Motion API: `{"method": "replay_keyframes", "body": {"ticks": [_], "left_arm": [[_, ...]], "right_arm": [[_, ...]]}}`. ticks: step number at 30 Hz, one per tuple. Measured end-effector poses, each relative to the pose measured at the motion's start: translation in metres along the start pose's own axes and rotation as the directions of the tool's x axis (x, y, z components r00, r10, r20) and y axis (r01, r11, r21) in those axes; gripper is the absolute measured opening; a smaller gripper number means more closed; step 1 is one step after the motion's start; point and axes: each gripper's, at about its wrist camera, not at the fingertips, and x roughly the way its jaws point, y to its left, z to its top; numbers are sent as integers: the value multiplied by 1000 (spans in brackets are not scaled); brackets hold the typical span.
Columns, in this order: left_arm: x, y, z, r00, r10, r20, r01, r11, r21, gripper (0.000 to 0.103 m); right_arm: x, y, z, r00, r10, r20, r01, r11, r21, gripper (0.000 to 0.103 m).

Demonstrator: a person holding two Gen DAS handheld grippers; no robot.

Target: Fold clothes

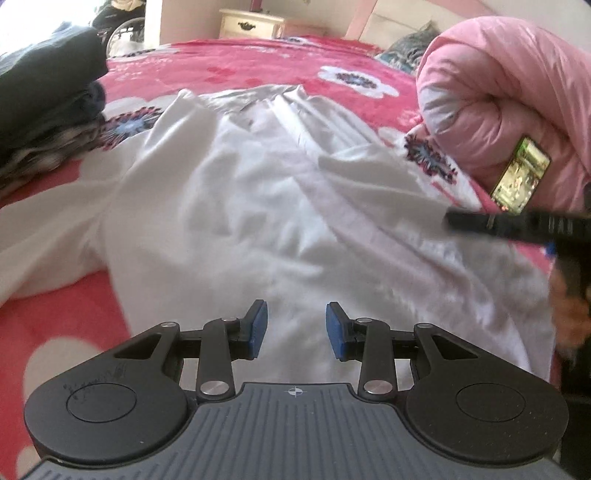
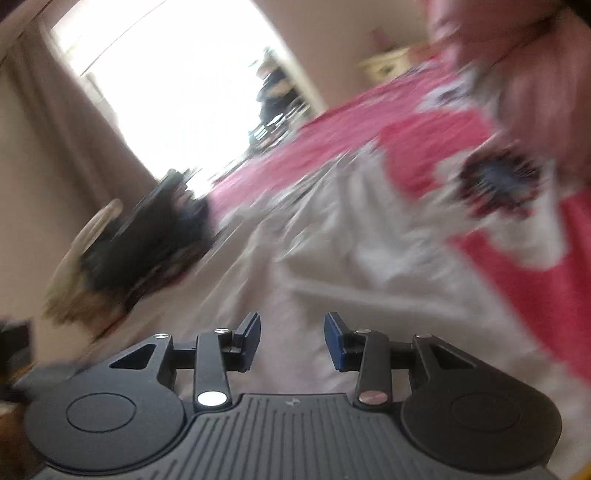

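A white garment (image 1: 258, 203) lies spread and wrinkled on the red flowered bed sheet (image 1: 240, 62), with a sleeve trailing off to the left. My left gripper (image 1: 295, 328) hovers over its near hem, jaws open with nothing between the blue pads. At the garment's right edge a black finger (image 1: 480, 222) of my right gripper reaches in from the side. The right wrist view is tilted and blurred. In it my right gripper (image 2: 292, 341) stands open over the same white garment (image 2: 332, 266), and its pads hold nothing.
A rolled pink quilt (image 1: 509, 92) sits at the right, with a lit phone (image 1: 521, 177) leaning against it. A pile of dark clothes (image 1: 48, 92) lies at the left edge of the bed. A cream nightstand (image 1: 251, 22) stands behind the bed. A hand (image 1: 569, 306) shows at the right.
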Motion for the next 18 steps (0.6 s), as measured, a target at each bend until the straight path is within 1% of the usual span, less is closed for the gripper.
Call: {"method": "replay_keyframes", "body": {"ticks": [3, 6, 9, 12, 15, 18], "left_arm": [[9, -1, 2, 999, -36, 2, 36, 999, 0, 35], [14, 1, 5, 996, -89, 9, 89, 996, -18, 35], [16, 7, 13, 988, -150, 36, 152, 986, -71, 35], [26, 12, 25, 981, -187, 50, 192, 974, -117, 35], [37, 10, 34, 983, -173, 55, 178, 980, -92, 34], [47, 8, 35, 987, -145, 61, 149, 988, -51, 34]], "right_arm": [[18, 5, -5, 994, 57, -92, -57, 998, 3, 42], [30, 9, -7, 981, 110, -162, -112, 994, -5, 42], [32, 19, -8, 973, 130, -192, -145, 987, -65, 42], [30, 39, -15, 970, 94, -225, -140, 970, -197, 41], [35, 59, -25, 968, 29, -249, -117, 930, -349, 39], [39, 83, -40, 966, -7, -258, -128, 853, -505, 39]]}}
